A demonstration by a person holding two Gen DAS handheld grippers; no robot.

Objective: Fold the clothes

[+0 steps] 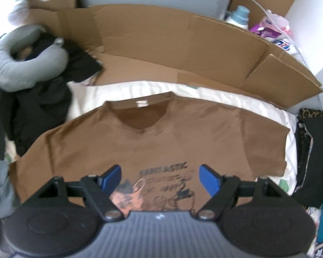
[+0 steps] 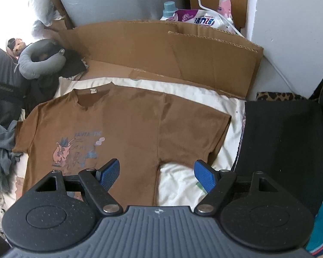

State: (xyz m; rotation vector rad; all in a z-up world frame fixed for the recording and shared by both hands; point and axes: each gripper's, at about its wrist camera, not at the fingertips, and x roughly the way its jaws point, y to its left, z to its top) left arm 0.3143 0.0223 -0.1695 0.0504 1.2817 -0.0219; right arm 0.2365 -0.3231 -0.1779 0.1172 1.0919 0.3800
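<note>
Blue pads of the left gripper (image 1: 160, 177) sit nearest the lens, jaws spread wide, nothing between them. It hangs above the print (image 1: 161, 187) on the shirt's chest. Right gripper (image 2: 156, 175) is likewise wide open and empty, over the shirt's right side seam, just under the sleeve, one pad above brown cloth, the other above the white sheet (image 2: 178, 180).

Shirt (image 2: 127, 120): brown tee, spread flat, face up, collar (image 1: 140, 107) at the far end, both sleeves out. Lies on the white sheet. No fold made yet, by the look of it.

Around it:
- cardboard (image 1: 183, 49) at the far side, standing as a low wall
- neck pillow (image 1: 15, 64) on dark clothes, far left
- grey garment (image 2: 2, 146) bunched at the left, touching or nearly touching the left sleeve
- black cloth (image 2: 280, 137) flat at the right, beside the sheet
- detergent bottle (image 2: 169, 9) and bag behind the cardboard

Risks from here, as I judge them:
- Right pads straddle the seam edge; closing here could pinch the sheet along with the shirt and drag both.
- A grab at the chest print would take only the top layer, so the front lifts off the back and the fold bunches.
- Uneven lift between the two grippers would skew the fold line.
- Left sleeve may snag the grey garment when pulled across.
- Left view is blurred; edge position there is hard to confirm.
</note>
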